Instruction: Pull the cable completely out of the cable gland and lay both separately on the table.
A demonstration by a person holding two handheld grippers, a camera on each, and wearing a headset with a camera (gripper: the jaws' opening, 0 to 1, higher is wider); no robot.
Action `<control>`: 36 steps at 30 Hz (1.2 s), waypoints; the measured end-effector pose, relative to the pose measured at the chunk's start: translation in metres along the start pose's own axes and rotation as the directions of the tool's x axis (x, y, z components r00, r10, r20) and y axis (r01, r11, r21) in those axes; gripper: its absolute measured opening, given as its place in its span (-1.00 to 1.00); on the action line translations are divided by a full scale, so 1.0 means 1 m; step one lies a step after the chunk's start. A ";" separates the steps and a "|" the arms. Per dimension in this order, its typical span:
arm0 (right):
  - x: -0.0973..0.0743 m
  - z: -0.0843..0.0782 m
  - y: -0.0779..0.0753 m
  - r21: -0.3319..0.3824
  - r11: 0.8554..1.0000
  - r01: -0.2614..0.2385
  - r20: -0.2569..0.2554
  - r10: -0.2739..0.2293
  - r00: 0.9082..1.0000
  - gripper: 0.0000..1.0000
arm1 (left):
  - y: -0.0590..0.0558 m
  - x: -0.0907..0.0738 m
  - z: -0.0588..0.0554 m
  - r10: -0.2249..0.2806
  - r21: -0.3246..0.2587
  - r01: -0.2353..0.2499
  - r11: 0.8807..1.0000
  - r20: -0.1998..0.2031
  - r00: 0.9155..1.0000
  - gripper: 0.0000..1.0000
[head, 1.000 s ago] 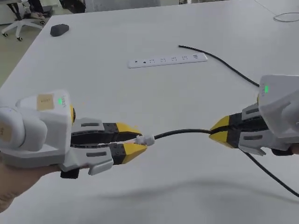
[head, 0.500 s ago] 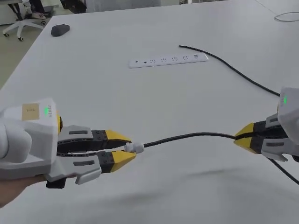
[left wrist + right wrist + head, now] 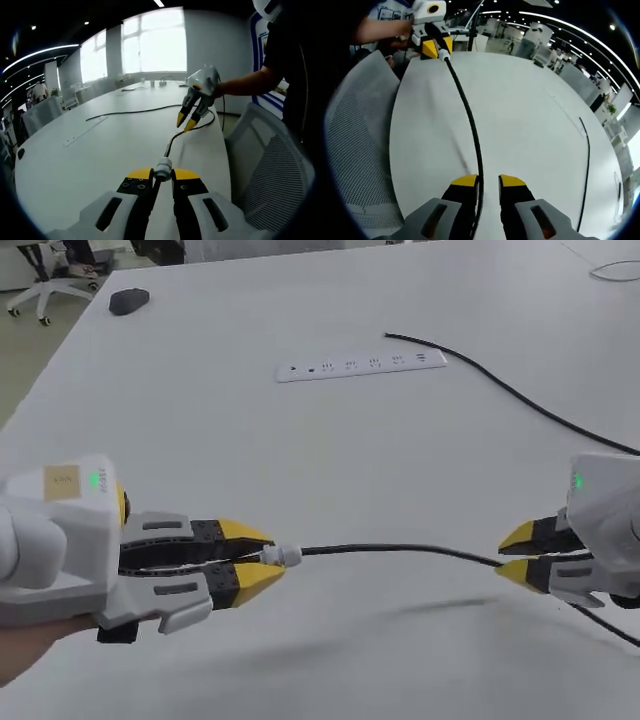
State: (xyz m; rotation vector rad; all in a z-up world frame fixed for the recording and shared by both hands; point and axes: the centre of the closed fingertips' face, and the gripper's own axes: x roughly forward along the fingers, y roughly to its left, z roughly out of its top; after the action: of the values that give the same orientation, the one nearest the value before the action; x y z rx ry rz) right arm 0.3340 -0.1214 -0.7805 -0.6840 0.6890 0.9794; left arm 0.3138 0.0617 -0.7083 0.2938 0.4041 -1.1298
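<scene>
My left gripper [image 3: 276, 554] is shut on the white cable gland [image 3: 283, 556], which pokes out past its yellow tips low over the table's near left. The black cable [image 3: 400, 550] runs from the gland to the right and passes between the jaws of my right gripper [image 3: 508, 552]. Those jaws stand apart, so the right gripper is open around the cable. In the left gripper view the gland [image 3: 162, 166] sits between the tips and the cable [image 3: 172, 142] leads off toward the right gripper [image 3: 184, 122]. In the right gripper view the cable [image 3: 470, 125] lies along the inner side of the left-hand jaw.
A white power strip [image 3: 360, 367] lies mid-table with its black lead [image 3: 500, 390] trailing right. A dark mouse [image 3: 128, 302] rests at the far left. A white mesh chair [image 3: 270, 165] stands at the table's near edge.
The two grippers have drawn apart, the right one sliding right along the cable, so more cable spans between them. The right gripper's jaws, shut on the cable before, now stand apart.
</scene>
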 end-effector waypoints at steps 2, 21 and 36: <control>-0.001 0.012 0.002 0.008 1.000 -0.008 0.040 0.008 0.999 -0.70 | -0.001 0.000 -0.001 -0.002 0.003 0.002 1.000 -0.007 1.000 -0.71; 0.027 0.157 0.073 -0.171 0.966 -0.194 0.331 0.242 0.912 -0.77 | -0.010 0.004 0.009 -0.033 0.031 0.032 0.999 0.014 0.999 -0.71; 0.034 0.156 0.077 -0.250 0.949 -0.190 0.284 0.260 0.923 -1.00 | -0.008 -0.004 0.005 -0.016 0.030 0.015 0.999 0.026 1.000 -0.71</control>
State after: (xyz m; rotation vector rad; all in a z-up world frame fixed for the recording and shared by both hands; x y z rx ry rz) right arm 0.3102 0.0461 -0.7288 -0.6276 0.3856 1.3599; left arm 0.3058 0.0592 -0.7024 0.3026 0.3674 -1.1549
